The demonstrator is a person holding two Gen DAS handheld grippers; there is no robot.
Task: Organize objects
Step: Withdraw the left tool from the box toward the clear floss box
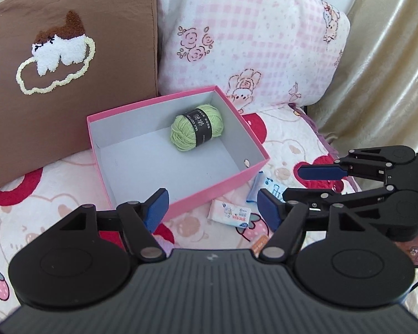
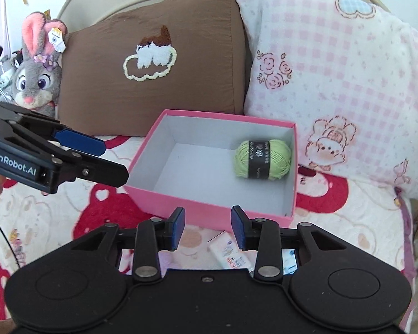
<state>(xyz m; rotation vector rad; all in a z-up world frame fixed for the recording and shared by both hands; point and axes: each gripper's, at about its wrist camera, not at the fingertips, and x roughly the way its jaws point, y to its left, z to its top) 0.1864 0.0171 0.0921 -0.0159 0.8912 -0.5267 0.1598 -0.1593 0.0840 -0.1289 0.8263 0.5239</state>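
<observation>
The pink box [image 1: 178, 150] sits on the bed against the pillows, a green yarn ball [image 1: 196, 130] inside. Both the left gripper [image 1: 213, 208] and right gripper [image 2: 208, 228] hang empty, jaws apart. The tissue packet [image 1: 230, 215] hugs the box's front wall; reaching for it could nudge the box on the soft quilt.

One pink box [image 1: 178, 203] before me, one green yarn ball [image 1: 196, 131] inside it, two small packets just outside its near wall, white [image 1: 230, 217] and blue [image 1: 264, 188], two pillows behind it, brown [image 1: 69, 83] and pink-checked [image 1: 250, 41], one plush rabbit [image 2: 37, 75] left of those, my two grippers, left [image 1: 213, 211] and right [image 2: 208, 226].
</observation>
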